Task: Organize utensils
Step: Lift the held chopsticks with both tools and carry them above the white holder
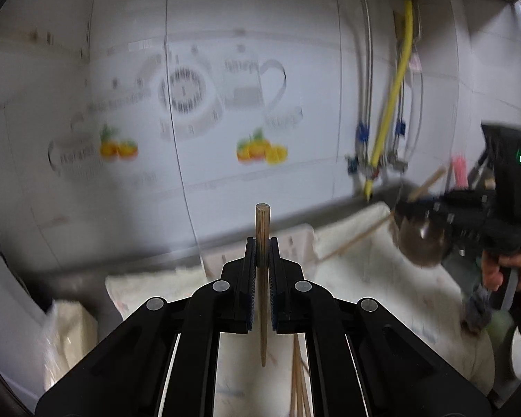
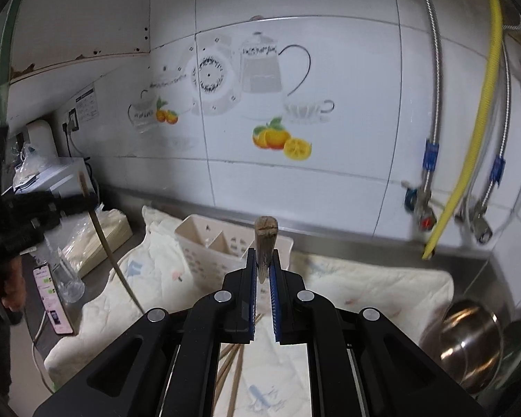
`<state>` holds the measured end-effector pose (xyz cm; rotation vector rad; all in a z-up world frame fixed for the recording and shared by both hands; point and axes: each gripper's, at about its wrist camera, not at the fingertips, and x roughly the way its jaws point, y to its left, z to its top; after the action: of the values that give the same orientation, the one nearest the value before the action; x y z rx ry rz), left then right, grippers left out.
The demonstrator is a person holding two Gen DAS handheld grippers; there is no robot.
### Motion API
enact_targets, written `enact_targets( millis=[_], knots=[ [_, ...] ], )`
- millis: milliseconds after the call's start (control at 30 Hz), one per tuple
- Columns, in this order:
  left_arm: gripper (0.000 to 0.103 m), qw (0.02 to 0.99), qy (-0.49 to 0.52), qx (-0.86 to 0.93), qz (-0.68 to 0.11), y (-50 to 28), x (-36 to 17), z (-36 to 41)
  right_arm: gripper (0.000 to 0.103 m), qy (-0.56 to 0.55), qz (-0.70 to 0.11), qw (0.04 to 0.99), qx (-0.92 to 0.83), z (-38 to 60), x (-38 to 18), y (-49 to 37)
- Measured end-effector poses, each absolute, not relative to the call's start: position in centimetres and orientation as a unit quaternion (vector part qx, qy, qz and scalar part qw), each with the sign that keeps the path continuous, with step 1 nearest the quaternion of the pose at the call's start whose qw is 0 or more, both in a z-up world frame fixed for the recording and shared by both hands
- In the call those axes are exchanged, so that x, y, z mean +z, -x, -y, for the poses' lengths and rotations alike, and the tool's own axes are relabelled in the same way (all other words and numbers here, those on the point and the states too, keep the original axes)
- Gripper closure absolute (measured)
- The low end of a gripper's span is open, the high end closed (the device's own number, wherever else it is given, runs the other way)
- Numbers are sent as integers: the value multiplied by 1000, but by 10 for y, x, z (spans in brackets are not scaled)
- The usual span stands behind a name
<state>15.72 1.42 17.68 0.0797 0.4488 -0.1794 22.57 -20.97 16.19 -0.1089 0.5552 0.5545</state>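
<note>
- Left gripper (image 1: 262,253): jaws clamped on one chopstick (image 1: 261,278), held near its thick end, tip hanging down.
- Right gripper (image 2: 264,264): jaws clamped on a wooden-handled ladle (image 2: 265,239); its steel bowl (image 2: 469,344) hangs low at right.
- Utensil basket (image 2: 205,243): white, divided, on the cloth (image 2: 364,278) against the steel ledge, just ahead of both grippers.
- Loose chopsticks (image 2: 234,365): lying on the cloth below.
- Risks: chopstick pivoting in the pinch; ladle bowl swinging into the pipes (image 2: 430,160); the two tools crossing over the basket.
- Room: open above the cloth; tiled wall close behind, glass (image 2: 66,274) and phone (image 2: 52,302) at the left edge.
</note>
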Motion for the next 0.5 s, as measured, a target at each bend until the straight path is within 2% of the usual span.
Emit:
enact_targets(
  millis=[233, 500],
  knots=[
    [97, 982, -44, -62, -172, -194, 235, -16, 96, 68, -292, 916, 265, 197, 158, -255],
    [98, 984, 2, -20, -176, -255, 216, -39, 96, 80, -317, 907, 266, 183, 138, -277]
  ],
)
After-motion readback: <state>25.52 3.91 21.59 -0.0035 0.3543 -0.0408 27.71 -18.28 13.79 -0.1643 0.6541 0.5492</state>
